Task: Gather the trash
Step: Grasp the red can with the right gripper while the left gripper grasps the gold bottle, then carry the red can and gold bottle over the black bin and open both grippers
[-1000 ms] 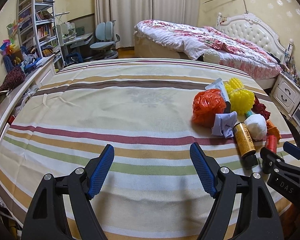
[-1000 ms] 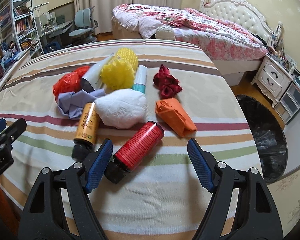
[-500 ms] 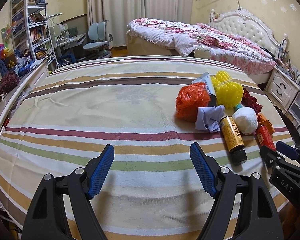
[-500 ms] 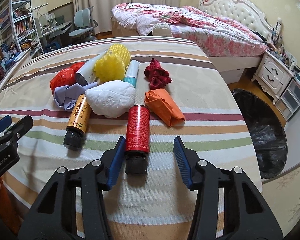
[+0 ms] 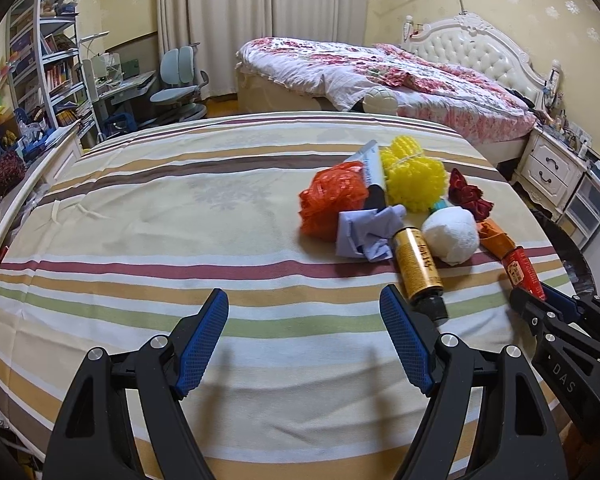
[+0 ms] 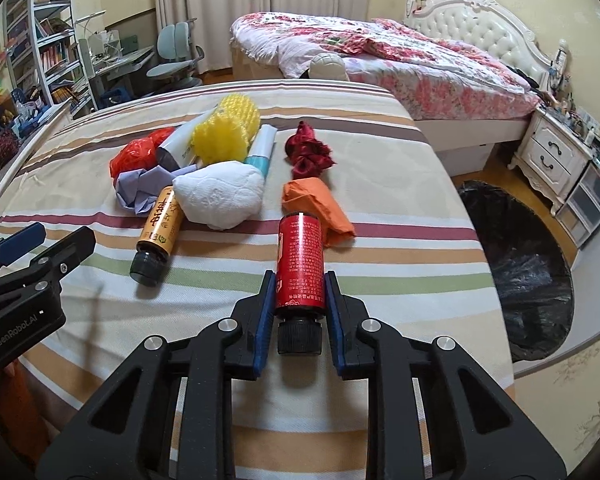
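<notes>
Trash lies on a striped tablecloth (image 5: 180, 240). My right gripper (image 6: 299, 296) is shut on a red bottle (image 6: 300, 260) with a black cap; the bottle also shows in the left wrist view (image 5: 522, 274). Beside it lie a gold bottle (image 6: 160, 224), a white wad (image 6: 220, 196), an orange wad (image 6: 316, 204), lilac paper (image 6: 140, 192), a yellow sponge (image 6: 228, 128), a red bag (image 6: 136, 152) and dark red cloth (image 6: 308, 152). My left gripper (image 5: 304, 340) is open and empty over bare cloth, left of the gold bottle (image 5: 418, 268).
A bin lined with a black bag (image 6: 528, 268) stands on the floor right of the table. A bed (image 5: 380, 76) lies behind, a white nightstand (image 6: 556, 156) at right, shelves (image 5: 48, 68) and a desk chair (image 5: 180, 84) at left.
My right gripper closed in on the red bottle, which turned from slanted to lengthwise between the fingers, and gripped it. The left gripper drew back slightly and stayed open.
</notes>
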Demonstrator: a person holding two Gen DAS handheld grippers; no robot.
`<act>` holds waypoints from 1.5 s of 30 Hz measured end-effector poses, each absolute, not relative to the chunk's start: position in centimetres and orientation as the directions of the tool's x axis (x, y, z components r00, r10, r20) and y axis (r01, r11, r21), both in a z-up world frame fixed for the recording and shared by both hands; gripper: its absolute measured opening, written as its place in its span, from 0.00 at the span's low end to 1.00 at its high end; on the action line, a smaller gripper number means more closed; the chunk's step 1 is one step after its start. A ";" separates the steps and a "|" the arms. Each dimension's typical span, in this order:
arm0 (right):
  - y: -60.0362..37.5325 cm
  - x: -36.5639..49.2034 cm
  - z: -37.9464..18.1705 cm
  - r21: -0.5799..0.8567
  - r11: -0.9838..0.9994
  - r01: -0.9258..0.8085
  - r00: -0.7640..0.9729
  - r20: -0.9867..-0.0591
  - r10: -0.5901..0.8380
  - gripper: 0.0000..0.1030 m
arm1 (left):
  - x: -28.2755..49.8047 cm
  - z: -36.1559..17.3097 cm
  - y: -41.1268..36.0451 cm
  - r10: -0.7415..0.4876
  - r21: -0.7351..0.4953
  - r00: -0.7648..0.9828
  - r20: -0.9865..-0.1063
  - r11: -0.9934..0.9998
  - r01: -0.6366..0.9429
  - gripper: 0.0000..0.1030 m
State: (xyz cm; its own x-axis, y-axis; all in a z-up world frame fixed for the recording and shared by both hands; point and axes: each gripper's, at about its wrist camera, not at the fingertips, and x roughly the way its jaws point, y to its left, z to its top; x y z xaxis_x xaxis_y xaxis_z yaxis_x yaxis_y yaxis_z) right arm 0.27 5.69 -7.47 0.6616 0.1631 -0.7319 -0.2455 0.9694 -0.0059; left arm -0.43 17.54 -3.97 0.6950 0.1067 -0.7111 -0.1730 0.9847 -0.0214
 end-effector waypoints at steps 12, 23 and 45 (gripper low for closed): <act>1.5 0.4 -7.2 0.029 0.984 -0.174 0.695 -0.704 0.143 0.23 | 1.0 -3.9 13.8 0.088 -0.013 0.702 -0.707 0.990 -0.137 0.73; -0.2 1.3 -8.0 0.066 0.985 -0.160 0.690 -0.706 0.159 0.23 | 3.4 -5.4 12.2 0.078 0.009 0.656 -0.750 0.994 -0.108 0.53; -0.2 1.0 -7.9 0.070 0.983 -0.170 0.692 -0.701 0.170 0.23 | 0.0 -4.5 12.1 0.016 -0.028 0.688 -0.725 0.998 -0.052 0.25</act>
